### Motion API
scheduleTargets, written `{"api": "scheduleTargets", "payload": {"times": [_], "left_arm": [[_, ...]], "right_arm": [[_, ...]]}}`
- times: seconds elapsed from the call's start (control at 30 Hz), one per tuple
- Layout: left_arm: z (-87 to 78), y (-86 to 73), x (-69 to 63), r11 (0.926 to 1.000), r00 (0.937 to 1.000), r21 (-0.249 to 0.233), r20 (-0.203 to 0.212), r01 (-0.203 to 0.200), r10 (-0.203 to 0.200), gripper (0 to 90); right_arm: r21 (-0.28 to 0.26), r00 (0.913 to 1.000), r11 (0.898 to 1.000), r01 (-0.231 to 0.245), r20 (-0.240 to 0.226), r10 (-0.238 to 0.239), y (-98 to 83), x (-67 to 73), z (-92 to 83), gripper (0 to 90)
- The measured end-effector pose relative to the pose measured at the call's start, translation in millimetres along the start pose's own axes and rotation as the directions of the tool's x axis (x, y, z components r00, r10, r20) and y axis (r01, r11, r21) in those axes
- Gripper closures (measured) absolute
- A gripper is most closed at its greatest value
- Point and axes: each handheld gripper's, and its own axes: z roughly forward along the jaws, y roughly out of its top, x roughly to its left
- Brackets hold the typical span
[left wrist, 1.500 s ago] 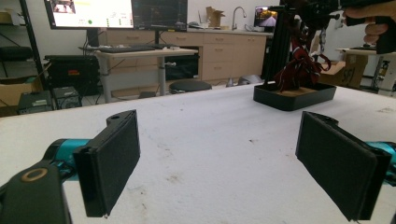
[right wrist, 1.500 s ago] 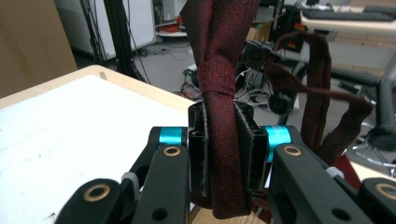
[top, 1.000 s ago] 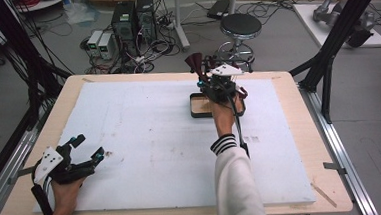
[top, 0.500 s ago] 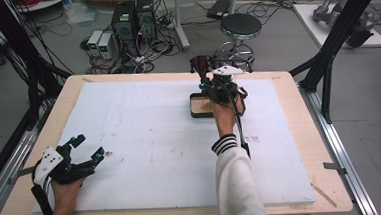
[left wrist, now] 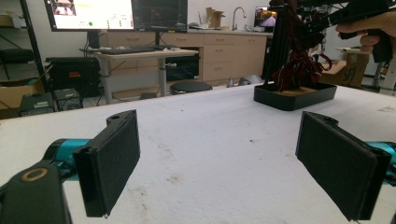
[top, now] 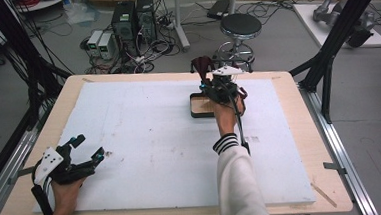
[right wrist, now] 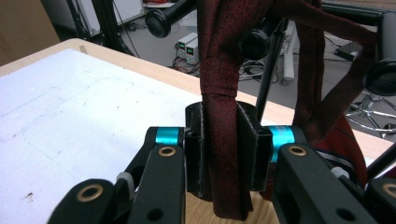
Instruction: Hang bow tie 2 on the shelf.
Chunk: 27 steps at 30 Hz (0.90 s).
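Right gripper [right wrist: 223,158]: clamped on the dark red tie [right wrist: 224,93].
Left gripper [left wrist: 224,158]: jaws apart, holding nothing.
Risk: the tie could slip out, missing the black tray [top: 194,107].

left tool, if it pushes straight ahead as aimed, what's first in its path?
Bare white table top first; further along, probably the black tray holding the dark red cloth, though it sits right of centre, so the left tool may pass it.

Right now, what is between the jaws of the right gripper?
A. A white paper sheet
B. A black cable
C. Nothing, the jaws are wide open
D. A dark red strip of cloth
D: in the right gripper view, the right gripper has its two black pads pressed on a dark red strip of cloth that runs up between them, above the black tray.
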Motion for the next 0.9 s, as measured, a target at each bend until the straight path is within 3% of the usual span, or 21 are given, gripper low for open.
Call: {"api": "scheduleTargets", "payload": {"times": [0.13,0.2,0.3,0.4,0.47,0.7,0.9], "left_arm": [[0.1,0.0,0.2,1.0000,1.0000,0.001,0.000,0.001,-0.001,14.2],[0.1,0.0,0.2,1.0000,1.0000,0.001,0.000,0.000,0.000,14.2],[0.3,0.1,0.3,1.0000,1.0000,0.002,0.001,0.001,-0.001,14.2],[0.6,0.1,-0.3,1.0000,1.0000,0.005,-0.001,-0.004,0.004,14.2],[0.7,0.2,-0.7,0.9999,1.0000,0.007,-0.001,-0.008,0.008,14.2],[1.0,0.3,-0.8,0.9999,0.9999,0.011,-0.003,-0.010,0.010,14.2],[0.8,0.2,-0.7,0.9999,1.0000,0.008,-0.002,-0.008,0.008,14.2]], "right_arm": [[0.002,1.0000,1.000,0.005,-0.007,-0.005,-0.1,0.5,0.5,69.5],[0.007,0.9999,1.000,0.009,-0.012,-0.009,-0.7,0.7,1.8,61.9],[0.004,0.9998,1.000,0.006,-0.019,-0.006,-1.2,1.2,3.7,43.6],[0.013,0.9994,1.000,0.013,-0.031,-0.013,-1.0,3.2,3.6,36.5],[0.016,0.9997,1.000,0.021,-0.016,-0.021,-0.4,5.2,2.4,29.1],[0.001,0.9991,0.999,0.032,-0.028,-0.032,-0.8,8.1,-6.7,21.0],[-0.010,0.9968,0.999,0.031,-0.073,-0.032,-8.4,8.6,-24.9,17.0]]}}
